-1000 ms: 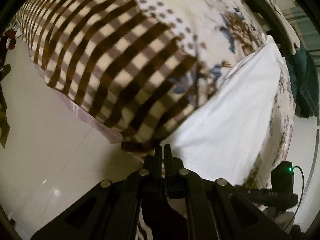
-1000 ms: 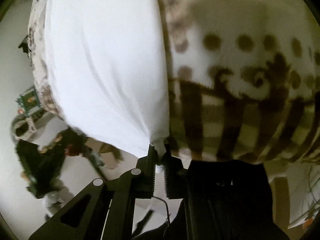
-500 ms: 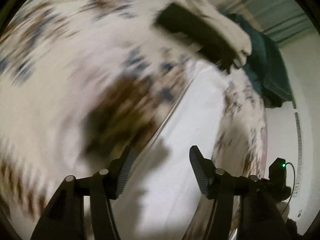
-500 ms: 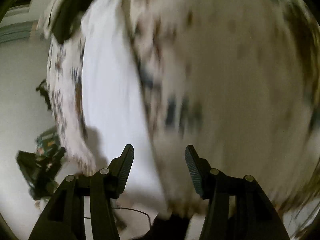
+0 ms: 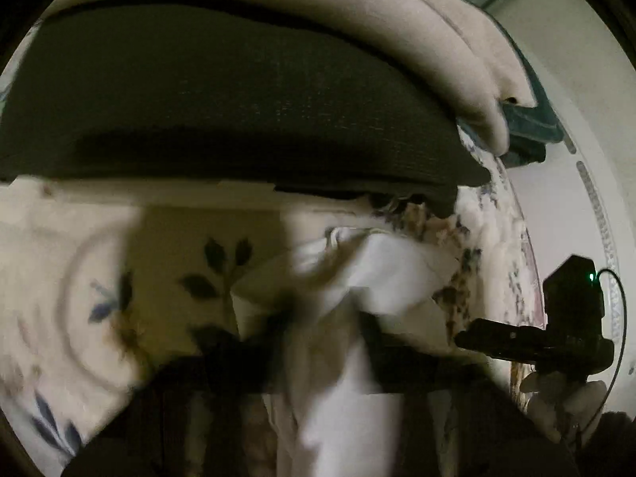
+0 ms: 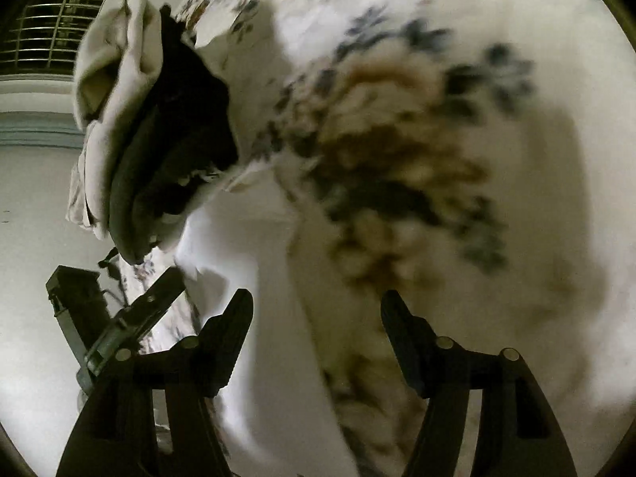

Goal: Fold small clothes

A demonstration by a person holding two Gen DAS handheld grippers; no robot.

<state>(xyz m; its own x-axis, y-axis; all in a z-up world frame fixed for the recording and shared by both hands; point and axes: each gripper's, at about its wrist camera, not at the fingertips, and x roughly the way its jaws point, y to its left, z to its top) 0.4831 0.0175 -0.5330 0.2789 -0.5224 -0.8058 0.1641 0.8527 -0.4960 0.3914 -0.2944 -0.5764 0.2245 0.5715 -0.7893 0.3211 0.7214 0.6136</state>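
A white garment (image 5: 381,278) lies bunched on the flowered bedspread (image 5: 99,262), close in front of my left gripper (image 5: 322,318). The left view is blurred; its fingers look spread on either side of the white cloth, and contact is unclear. Just beyond lies a stack of folded clothes: a dark green piece (image 5: 238,91) under a cream one (image 5: 417,31). My right gripper (image 6: 316,318) is open and empty above the bedspread (image 6: 397,139). The white garment (image 6: 238,246) lies at its left, with the same stack (image 6: 131,139) further left. The left gripper's body (image 6: 131,330) shows beside it.
A teal cloth (image 5: 528,127) lies past the stack at the bed's far edge. The right gripper's body with a green light (image 5: 572,318) shows at the right. A window grille (image 6: 51,35) and pale wall are at the upper left in the right wrist view.
Both grippers let go of the white garment and opened. They swung away from the checked blanket toward the folded stack. The white garment's far end now lies bunched.
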